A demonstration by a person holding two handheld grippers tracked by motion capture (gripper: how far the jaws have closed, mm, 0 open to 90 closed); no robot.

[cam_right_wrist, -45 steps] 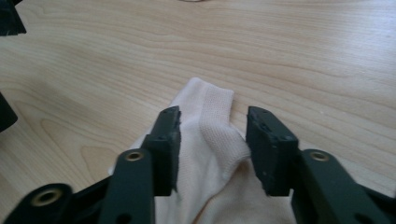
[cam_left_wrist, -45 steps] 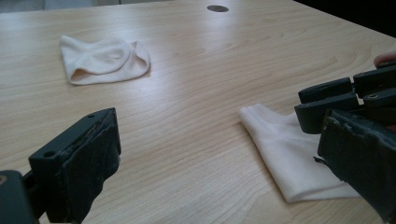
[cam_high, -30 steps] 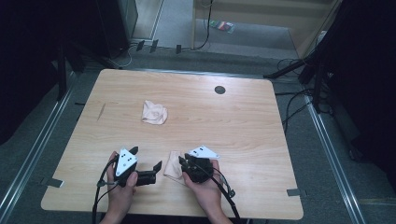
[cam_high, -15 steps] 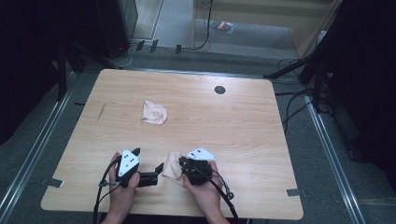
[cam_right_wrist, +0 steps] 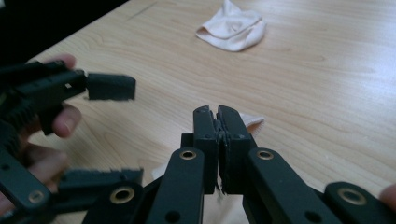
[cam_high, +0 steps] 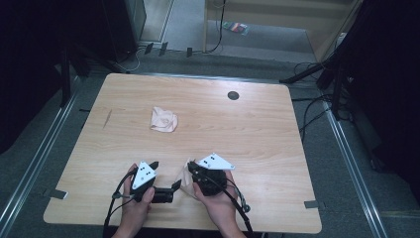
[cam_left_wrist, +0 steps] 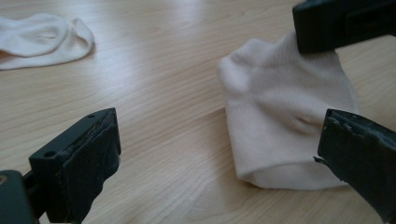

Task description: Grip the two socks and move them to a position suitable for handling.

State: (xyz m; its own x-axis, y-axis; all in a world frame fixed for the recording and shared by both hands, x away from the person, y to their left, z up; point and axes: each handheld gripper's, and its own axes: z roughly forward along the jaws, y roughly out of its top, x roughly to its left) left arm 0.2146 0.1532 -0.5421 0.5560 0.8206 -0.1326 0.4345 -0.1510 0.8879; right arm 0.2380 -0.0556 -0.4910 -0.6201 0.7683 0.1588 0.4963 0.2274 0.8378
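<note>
Right gripper (cam_right_wrist: 218,122) is clenched on the top edge of the near sock (cam_left_wrist: 285,116), lifting it off the table (cam_high: 277,129) by the front edge. Left gripper (cam_left_wrist: 219,154) gapes wide beside it, gripping nothing. Only 1 sock is in hand; the second sock (cam_high: 164,119) lies crumpled well apart, apparently yet to be paired.
</note>
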